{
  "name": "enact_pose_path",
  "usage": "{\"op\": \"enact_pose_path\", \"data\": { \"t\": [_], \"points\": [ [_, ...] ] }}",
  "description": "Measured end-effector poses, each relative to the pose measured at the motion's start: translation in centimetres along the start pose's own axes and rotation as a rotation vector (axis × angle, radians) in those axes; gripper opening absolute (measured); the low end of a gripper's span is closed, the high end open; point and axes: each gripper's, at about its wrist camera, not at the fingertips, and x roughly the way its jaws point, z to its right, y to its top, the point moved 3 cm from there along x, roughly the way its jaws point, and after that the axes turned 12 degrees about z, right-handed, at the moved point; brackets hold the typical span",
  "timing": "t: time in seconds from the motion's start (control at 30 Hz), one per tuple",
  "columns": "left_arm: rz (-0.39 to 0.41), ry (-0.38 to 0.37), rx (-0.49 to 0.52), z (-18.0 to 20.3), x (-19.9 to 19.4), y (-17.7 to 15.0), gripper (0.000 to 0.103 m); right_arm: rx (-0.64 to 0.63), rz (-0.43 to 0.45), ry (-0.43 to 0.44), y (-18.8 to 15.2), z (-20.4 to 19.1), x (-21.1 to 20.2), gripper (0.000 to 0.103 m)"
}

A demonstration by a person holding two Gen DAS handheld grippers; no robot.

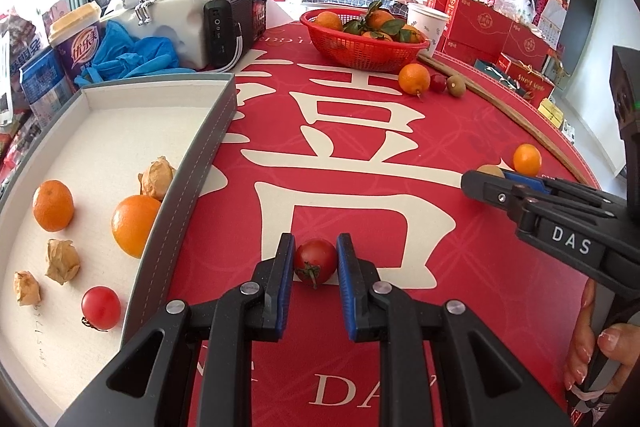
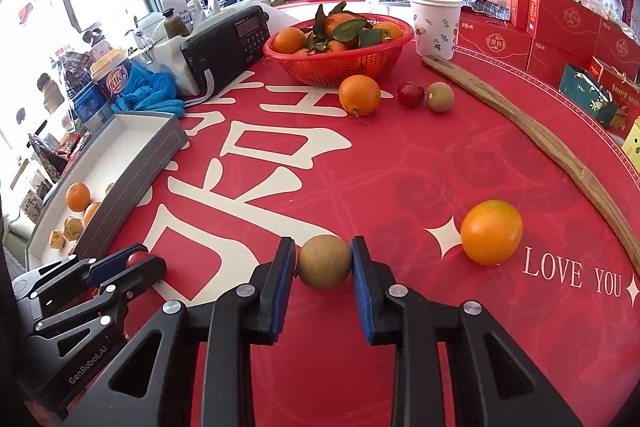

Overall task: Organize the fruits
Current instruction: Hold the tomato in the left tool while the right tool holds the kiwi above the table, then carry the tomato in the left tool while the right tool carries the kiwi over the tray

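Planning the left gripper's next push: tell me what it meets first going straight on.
Already shut on the small red tomato, the left gripper would probably press it into the red printed tablecloth; nothing else shows nearby.

The left gripper (image 1: pixel 314 261) is pressing its blue pads on a cherry tomato (image 1: pixel 315 259) that is resting on the red tabletop (image 1: pixel 460 131), just beside the grey tray (image 1: pixel 192 187) that is holding oranges (image 1: pixel 134 225).

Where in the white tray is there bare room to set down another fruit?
The far half of the shallow white grey-rimmed tray is bare, beyond the papery husked fruit. The near half is crowded: round orange mandarin, larger orange, two more husks, small red tomato.
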Motion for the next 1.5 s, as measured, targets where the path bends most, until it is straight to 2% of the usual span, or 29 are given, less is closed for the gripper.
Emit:
{"op": "enact_pose_path", "data": {
  "t": [0.4, 0.57, 0.8, 1.03, 1.23, 1.5],
  "points": [
    [0.002, -0.024, -0.088, -2.0, -0.6, -0.2, 0.023, 0.016, 0.020, 0.020, 0.1, 0.0, -0.4, 0.030],
    [0.009, -0.027, -0.082, -1.7, -0.8, -0.1, 0.023, 0.014, 0.021, 0.023, 0.1, -0.1, -0.4, 0.030],
    [0.062, -0.014, -0.070, -1.5, -1.8, 1.0, 0.023, 0.017, 0.010, 0.022, -0.1, 0.1, -0.3, 0.030],
    [0.102, 0.019, -0.099, -3.1, -2.9, 2.3, 0.023, 0.013, 0.009, 0.030, 0.0, -0.2, -0.1, 0.030],
    [0.106, 0.064, -0.136, -5.4, -3.3, 2.8, 0.023, -0.039, 0.004, 0.024, 0.4, -2.2, 0.1, 0.030],
    [0.105, 0.123, -0.198, -8.6, -3.6, 2.8, 0.023, -0.085, -0.011, 0.099, 1.5, -7.1, 0.7, 0.030]
  ]
}}
